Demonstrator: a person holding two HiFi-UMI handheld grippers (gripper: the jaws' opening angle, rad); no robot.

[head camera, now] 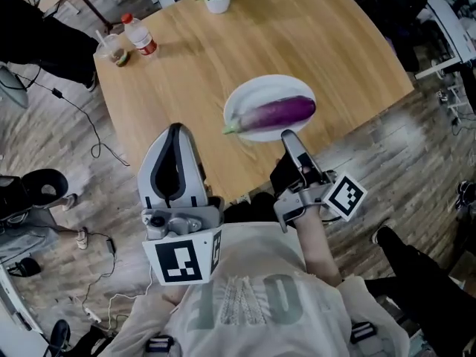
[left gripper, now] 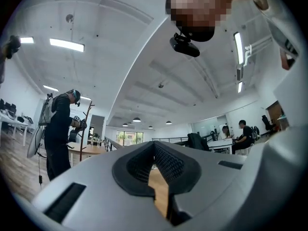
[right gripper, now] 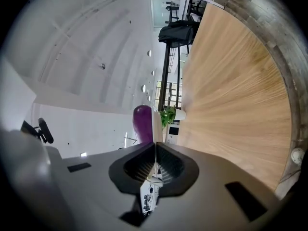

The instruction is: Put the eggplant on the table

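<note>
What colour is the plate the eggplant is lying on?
White. The plate under the purple eggplant shows best in the head view.
</note>
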